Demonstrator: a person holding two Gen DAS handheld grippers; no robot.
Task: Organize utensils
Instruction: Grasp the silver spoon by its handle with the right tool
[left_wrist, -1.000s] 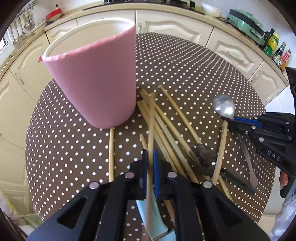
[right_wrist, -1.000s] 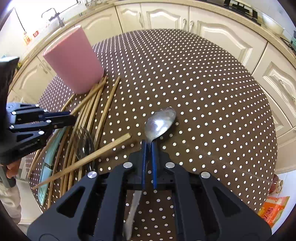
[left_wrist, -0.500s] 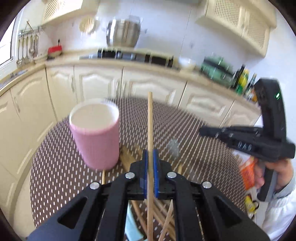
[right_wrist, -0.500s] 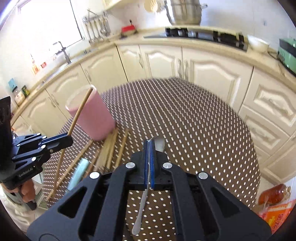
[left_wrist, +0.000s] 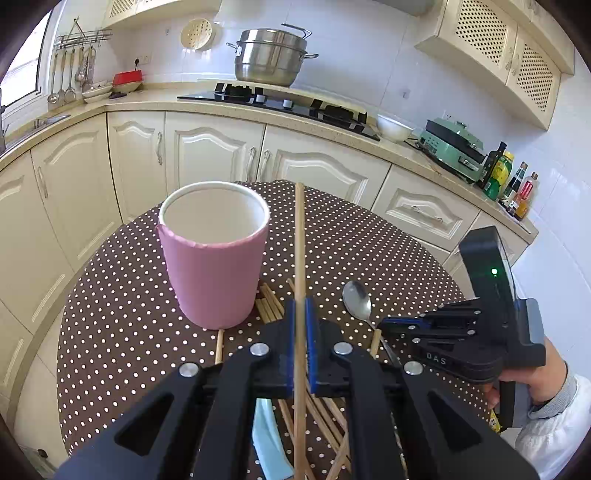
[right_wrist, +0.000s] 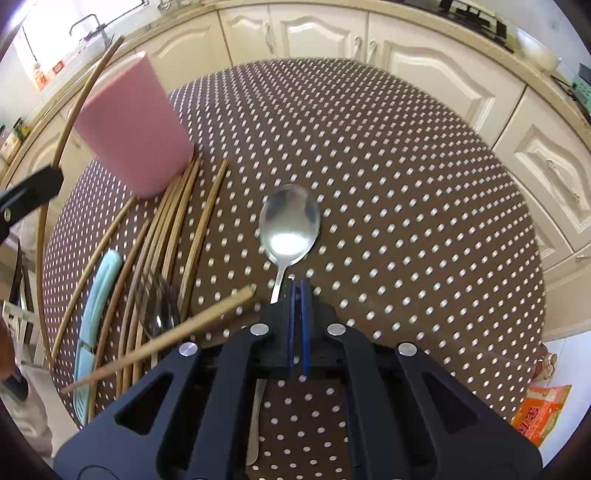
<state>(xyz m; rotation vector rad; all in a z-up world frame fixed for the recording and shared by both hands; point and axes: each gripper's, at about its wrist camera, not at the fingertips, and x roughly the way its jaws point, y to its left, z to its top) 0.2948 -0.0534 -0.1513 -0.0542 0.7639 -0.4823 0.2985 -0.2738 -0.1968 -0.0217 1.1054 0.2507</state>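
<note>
Pink cup (left_wrist: 214, 258) upright on dotted desk (left_wrist: 122, 295), far left. Just right: left tool (left_wrist: 300, 321) clamped on one chopstick (left_wrist: 300, 240), tip up, level w/ cup rim. Loose chopsticks (right_wrist: 173, 221) on desk beside cup base. Further right: spoon (right_wrist: 289, 225) flat on desk, bowl up, handle running left of right tool (right_wrist: 297, 291). Right tool nearly shut, nothing btwn pads.

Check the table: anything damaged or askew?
Yes. The pink cup has a chip or notch in its rim at the left, where the pink outer layer juts out. One chopstick lies crosswise over the roughly parallel chopsticks and a spoon.
</note>
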